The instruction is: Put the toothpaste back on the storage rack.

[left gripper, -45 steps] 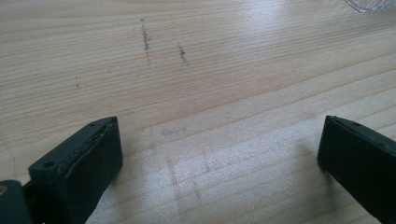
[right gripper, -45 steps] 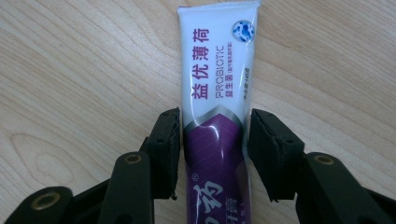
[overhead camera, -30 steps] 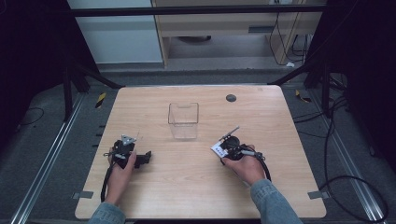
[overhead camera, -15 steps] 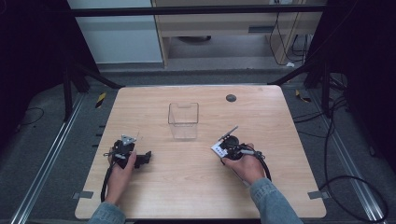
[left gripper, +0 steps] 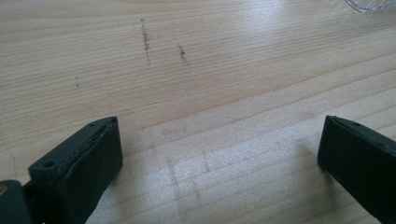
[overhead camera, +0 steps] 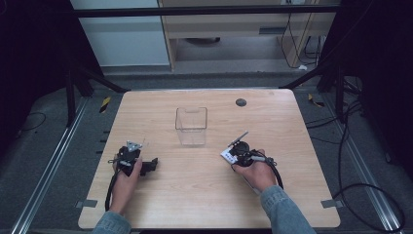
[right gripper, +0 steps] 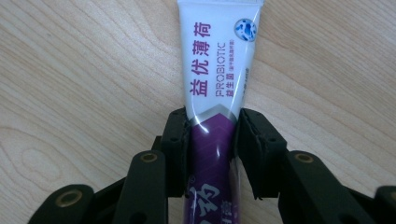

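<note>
A white and purple toothpaste tube point(right gripper: 217, 60) lies flat on the wooden table point(overhead camera: 195, 195). My right gripper point(right gripper: 212, 121) has its black pads point(right gripper: 177, 135) pressed on both sides of the tube's purple part; its jaws have just been closing on it. In the high view this gripper point(overhead camera: 234, 154) sits right of centre, with the tube's white end point(overhead camera: 226, 156) poking out to the left. My left gripper point(overhead camera: 152, 165) rests at the table's left, held by a hand. Its jaws point(left gripper: 219, 140) stand wide open over bare wood, with nothing between them.
A clear plastic box point(overhead camera: 191, 124) stands upright in the middle of the table, beyond both grippers; its corner point(left gripper: 373, 3) shows in the left gripper view. A small dark round disc point(overhead camera: 240, 102) lies near the far edge. Cables trail from both grippers.
</note>
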